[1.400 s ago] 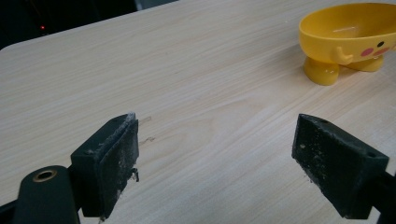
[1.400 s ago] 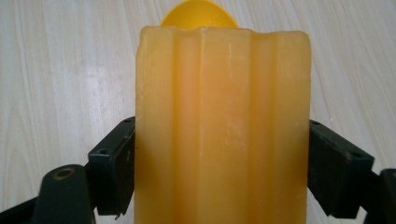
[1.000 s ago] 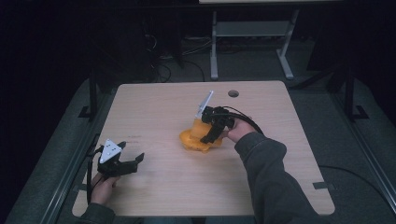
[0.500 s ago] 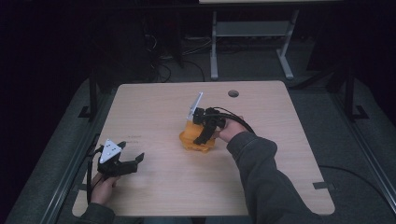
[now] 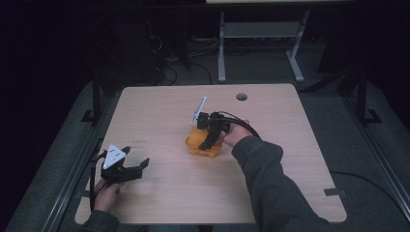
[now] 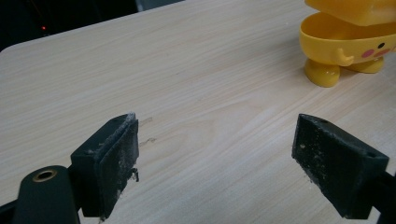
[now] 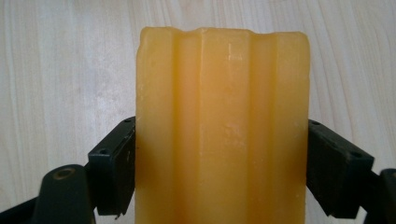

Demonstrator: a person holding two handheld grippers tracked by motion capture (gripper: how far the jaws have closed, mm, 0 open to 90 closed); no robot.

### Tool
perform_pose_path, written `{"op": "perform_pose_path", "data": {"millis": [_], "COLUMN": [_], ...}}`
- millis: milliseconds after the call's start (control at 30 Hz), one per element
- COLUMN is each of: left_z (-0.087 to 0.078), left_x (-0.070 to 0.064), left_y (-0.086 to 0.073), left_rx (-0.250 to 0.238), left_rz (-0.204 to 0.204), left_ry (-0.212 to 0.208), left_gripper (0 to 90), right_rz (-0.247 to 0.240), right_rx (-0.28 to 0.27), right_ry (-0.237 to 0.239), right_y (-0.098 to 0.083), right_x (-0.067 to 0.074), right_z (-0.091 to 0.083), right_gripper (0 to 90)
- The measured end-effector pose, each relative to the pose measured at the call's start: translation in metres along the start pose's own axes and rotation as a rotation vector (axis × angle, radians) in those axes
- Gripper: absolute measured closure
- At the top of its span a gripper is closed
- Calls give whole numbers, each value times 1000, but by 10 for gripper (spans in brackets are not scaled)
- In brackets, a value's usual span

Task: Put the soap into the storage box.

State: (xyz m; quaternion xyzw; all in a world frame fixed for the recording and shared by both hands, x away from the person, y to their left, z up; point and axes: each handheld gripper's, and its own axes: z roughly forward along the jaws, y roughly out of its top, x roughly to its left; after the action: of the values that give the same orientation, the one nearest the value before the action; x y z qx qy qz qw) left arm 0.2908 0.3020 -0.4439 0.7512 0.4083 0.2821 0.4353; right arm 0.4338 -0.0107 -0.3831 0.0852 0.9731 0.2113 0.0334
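Note:
A yellow toy pot (image 5: 199, 145) with little feet and a painted face (image 6: 343, 44) stands on the wooden table (image 5: 154, 111) a little right of centre. A ribbed yellow top piece (image 7: 224, 107) sits just above the pot's rim (image 6: 357, 8). My right gripper (image 5: 209, 140) points down onto it, and its jaws press both sides of the piece (image 7: 222, 149). My left gripper (image 5: 138, 167) rests low near the table's front left corner. Its jaws stand wide apart (image 6: 215, 163) with only bare wood between them, facing the pot from a distance.
A round cable hole (image 5: 241, 96) sits near the table's far edge. Behind the table stand a grey metal frame (image 5: 261, 34) and loose cables (image 5: 169, 67) on the dark floor. Bare wood lies between the left gripper and the pot.
The right hand and its gripper have shifted slightly left over the pot. The left gripper has stayed in place, open.

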Motion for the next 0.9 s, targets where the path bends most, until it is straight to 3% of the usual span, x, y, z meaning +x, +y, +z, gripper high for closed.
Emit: {"op": "perform_pose_path", "data": {"millis": [467, 900], "left_z": [0, 0], "left_x": [1, 0], "left_y": [0, 0], "left_rx": [-5, -8], "left_rz": [-4, -6], "left_ry": [2, 2], "left_gripper": [140, 140], "right_rz": [-21, 12], "right_rx": [21, 6], "right_ry": [1, 9], "right_y": [5, 5], "right_x": [1, -1], "right_z": [9, 9], "right_gripper": [203, 200]}}
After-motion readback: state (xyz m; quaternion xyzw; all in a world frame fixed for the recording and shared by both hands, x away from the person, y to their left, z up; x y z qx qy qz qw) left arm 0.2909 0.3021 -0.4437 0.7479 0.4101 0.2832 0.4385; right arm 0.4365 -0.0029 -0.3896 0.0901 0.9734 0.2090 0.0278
